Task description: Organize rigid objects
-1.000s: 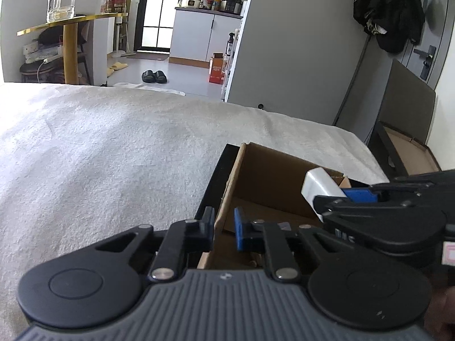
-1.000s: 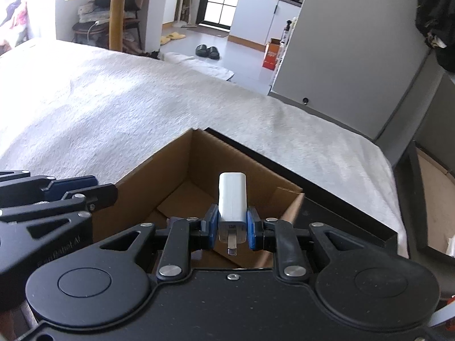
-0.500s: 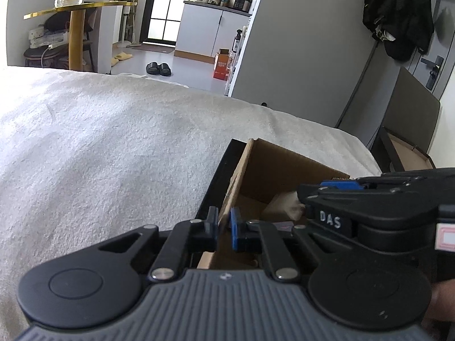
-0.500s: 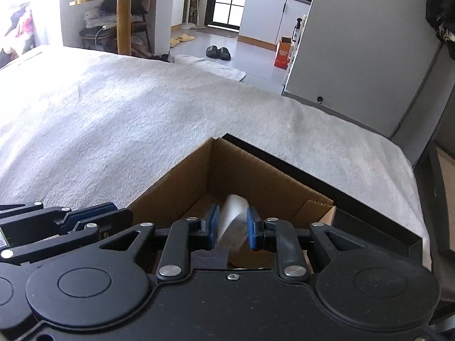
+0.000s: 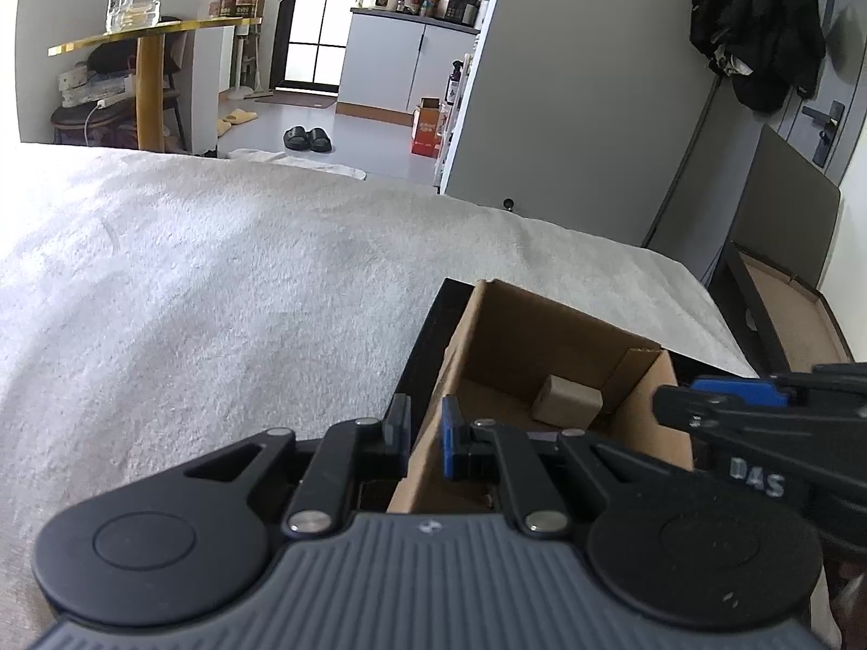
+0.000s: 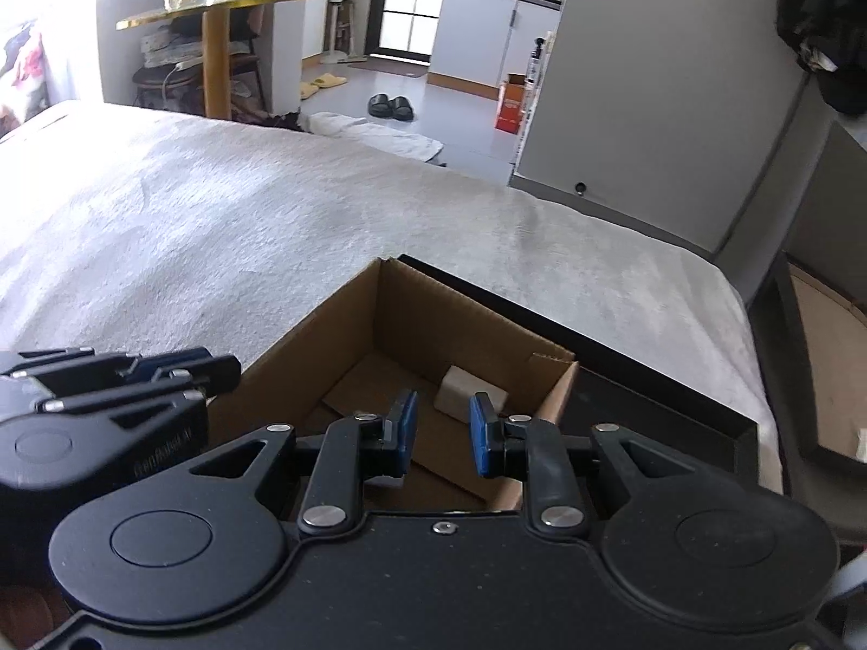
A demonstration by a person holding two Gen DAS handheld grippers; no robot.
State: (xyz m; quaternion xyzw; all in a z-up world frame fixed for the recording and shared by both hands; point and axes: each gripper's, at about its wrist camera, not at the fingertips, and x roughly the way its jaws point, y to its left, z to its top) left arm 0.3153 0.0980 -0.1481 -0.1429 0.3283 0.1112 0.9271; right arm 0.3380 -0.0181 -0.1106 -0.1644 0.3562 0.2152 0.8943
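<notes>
my left tongs (image 5: 424, 436) clamp the cardboard box (image 6: 347, 325) wall; right tongs (image 6: 443, 433) hang parted & empty over the white charger (image 6: 470, 396) inside.

Cardboard box (image 6: 433, 325) sits lower centre on the bedcover (image 6: 271, 227), a small block (image 6: 468, 392) in its far right corner, side table (image 6: 217, 5) upper left.

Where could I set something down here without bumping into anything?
The white fuzzy blanket is bare left of and beyond the open brown cardboard box. Inside it, the floor left of the small white block is free. The left tongs and right tongs crowd its near edge.
</notes>
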